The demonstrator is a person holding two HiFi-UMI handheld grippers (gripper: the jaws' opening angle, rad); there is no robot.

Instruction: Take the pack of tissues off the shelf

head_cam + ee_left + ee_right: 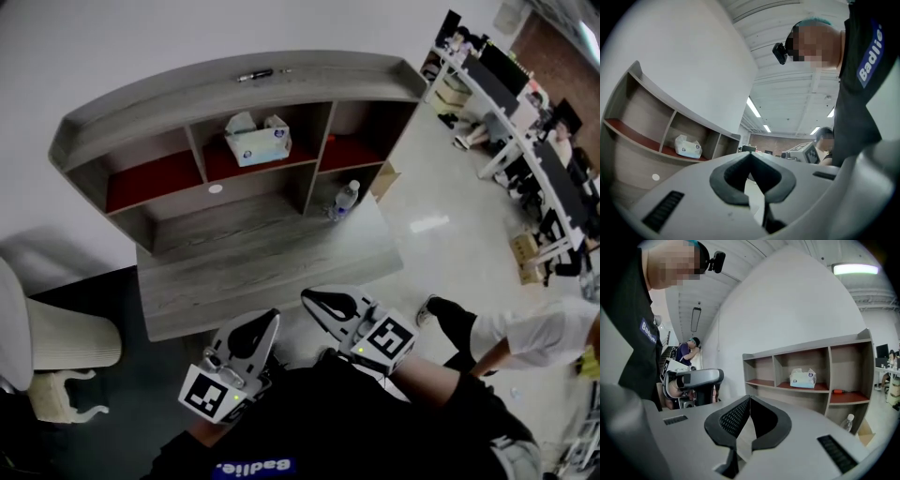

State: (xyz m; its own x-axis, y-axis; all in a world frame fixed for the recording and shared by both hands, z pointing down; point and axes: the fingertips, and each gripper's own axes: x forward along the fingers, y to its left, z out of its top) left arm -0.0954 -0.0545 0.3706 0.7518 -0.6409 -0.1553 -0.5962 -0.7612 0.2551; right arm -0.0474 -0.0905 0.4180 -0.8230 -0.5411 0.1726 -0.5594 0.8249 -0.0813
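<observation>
Your left tongs (266, 321) and right tongs (310, 299) are closed and empty, well apart from the pack of tissues (257, 139) in the shelf's (234, 90) middle compartment.

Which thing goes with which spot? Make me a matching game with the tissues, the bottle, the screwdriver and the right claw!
Things:
1. pack of tissues
2. water bottle
3. screwdriver
4. right claw

Places or states:
A. standing on the desk, under the right cubby of the shelf
B. in the middle cubby
C. shut, with nothing in it
D. lying in the right cubby

Pairs: 1-B, 2-A, 3-D, 4-C
</observation>
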